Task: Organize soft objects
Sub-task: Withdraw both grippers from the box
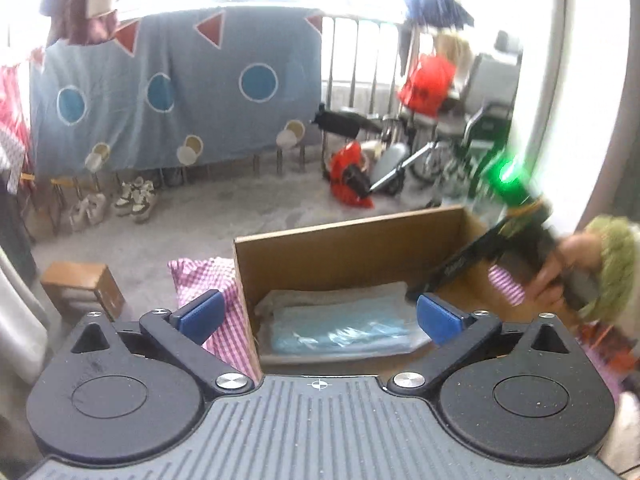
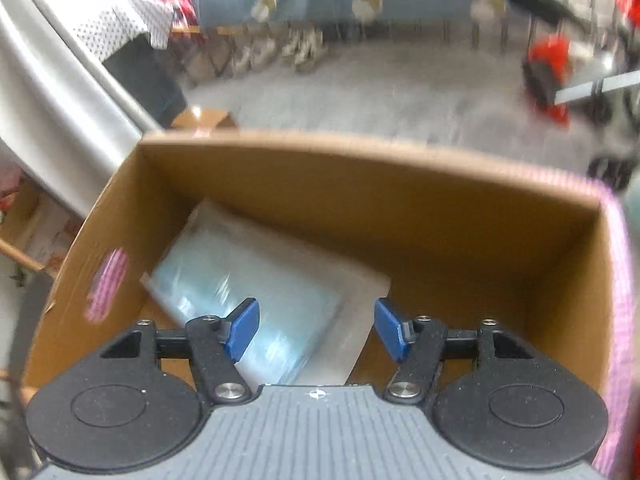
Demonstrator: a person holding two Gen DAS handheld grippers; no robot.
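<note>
A brown cardboard box (image 1: 340, 248) stands on a pink checked cloth (image 1: 208, 276). Inside it lies a clear plastic packet of light blue soft material (image 1: 344, 332). My left gripper (image 1: 320, 316) is open and empty, just in front of the box's near left corner. In the right wrist view the same box (image 2: 360, 184) fills the frame with the packet (image 2: 256, 280) flat on its floor. My right gripper (image 2: 316, 330) is open and empty, above the packet inside the box. The right gripper also shows in the left wrist view (image 1: 416, 294), held by a hand over the box's right side.
A small wooden stool (image 1: 80, 284) stands on the grey floor to the left. A blue patterned sheet (image 1: 172, 88) hangs on the railing behind, with shoes (image 1: 134, 198) below it. Red bags (image 1: 348, 172) and a wheelchair (image 1: 460, 148) stand at the back right.
</note>
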